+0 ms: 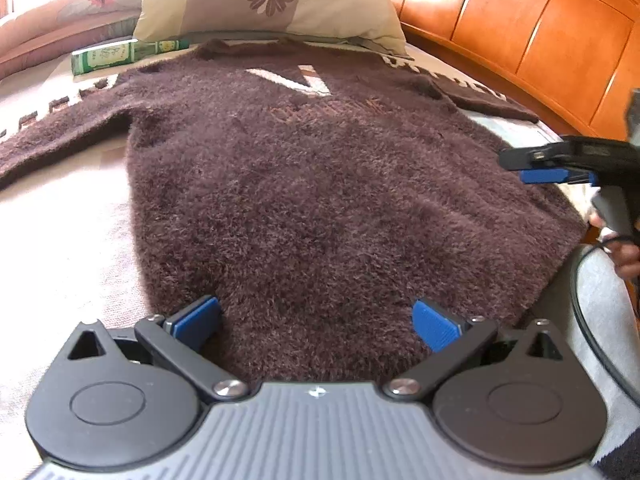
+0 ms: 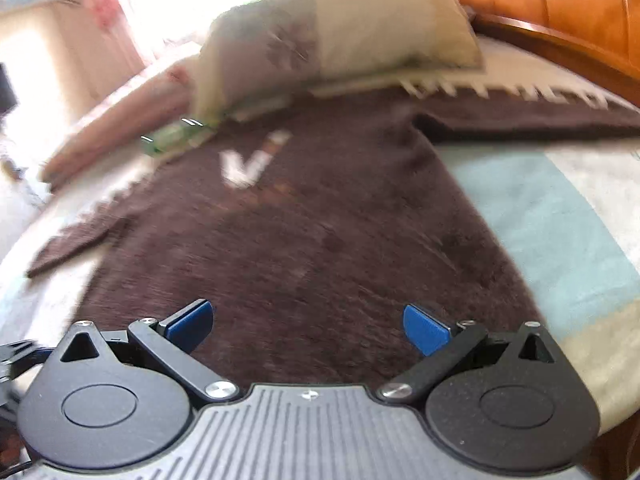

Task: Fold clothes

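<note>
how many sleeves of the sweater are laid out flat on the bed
2: one sleeve stretches left of the brown sweater, the other sleeve right toward the headboard.

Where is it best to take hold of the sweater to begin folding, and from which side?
Probably the sleeve lying out flat to the left. The left hand-held gripper, jaws open, could come from the left, pinch its thin edge and carry it over the sweater body.
</note>
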{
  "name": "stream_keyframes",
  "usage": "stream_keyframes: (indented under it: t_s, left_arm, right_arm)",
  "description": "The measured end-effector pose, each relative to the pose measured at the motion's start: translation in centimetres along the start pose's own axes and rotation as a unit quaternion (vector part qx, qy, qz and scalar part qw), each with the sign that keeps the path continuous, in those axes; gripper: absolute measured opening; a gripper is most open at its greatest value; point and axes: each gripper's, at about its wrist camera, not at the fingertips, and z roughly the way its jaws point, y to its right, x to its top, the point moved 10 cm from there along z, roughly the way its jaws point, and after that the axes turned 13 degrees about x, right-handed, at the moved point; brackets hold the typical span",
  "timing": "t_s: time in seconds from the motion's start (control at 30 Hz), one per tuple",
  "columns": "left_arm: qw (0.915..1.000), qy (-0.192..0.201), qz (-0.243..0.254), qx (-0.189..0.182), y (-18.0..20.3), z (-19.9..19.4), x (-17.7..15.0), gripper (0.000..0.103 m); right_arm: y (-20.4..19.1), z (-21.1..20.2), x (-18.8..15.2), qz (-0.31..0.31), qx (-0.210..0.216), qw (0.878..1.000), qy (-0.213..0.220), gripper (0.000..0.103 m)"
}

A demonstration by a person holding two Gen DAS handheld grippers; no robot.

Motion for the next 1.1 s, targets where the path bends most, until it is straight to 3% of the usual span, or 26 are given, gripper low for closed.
stream_keyframes:
  t_s: [0.07, 0.17, 0.33, 0.47, 0.63, 0.87, 0.93, 1.1]
  left_arm:
    - [1.0, -0.007, 0.002, -0.001, -0.3, -0.4, 0.1, 0.102]
    - [0.9999, -0.01, 0.002, 0.001, -0.6, -0.8, 1.1, 0.102]
    - [0.9981, 0.002, 0.046, 0.041, 0.0, 0.6, 4.2, 0.102]
    - [0.9965, 0.003, 0.07, 0.046, 1.6, 2.6, 5.6, 0.102]
    - [0.9954, -0.008, 0.074, 0.06, 1.9, 3.7, 3.6, 0.102]
    - [0.9926, -0.019, 0.101, 0.065, 1.5, 1.1, 0.7, 0.102]
    - [0.9913, -0.024, 0.11, 0.069, 1.6, 0.6, 0.8, 0.102]
    - [0.991, 0.003, 0.114, 0.07, 3.2, 1.0, 3.2, 0.102]
  right_arm:
    - [2.0, 0.1, -0.8, 0.025, -0.039, 0.999, -0.017, 0.103]
    - [2.6, -0.7, -1.6, 0.033, -0.023, 0.999, -0.002, 0.103]
    - [2.5, -0.4, -1.6, 0.035, -0.037, 0.999, 0.0, 0.103]
    - [2.0, -0.3, -1.9, 0.016, -0.052, 0.999, -0.004, 0.103]
    - [1.9, -0.5, -2.2, 0.008, -0.054, 0.998, 0.0, 0.103]
    - [2.0, -0.6, -2.2, 0.008, -0.049, 0.999, 0.005, 0.103]
    - [1.9, -0.6, -2.3, 0.005, -0.05, 0.999, 0.006, 0.103]
    - [1.7, -0.4, -2.4, -0.003, -0.059, 0.998, 0.009, 0.103]
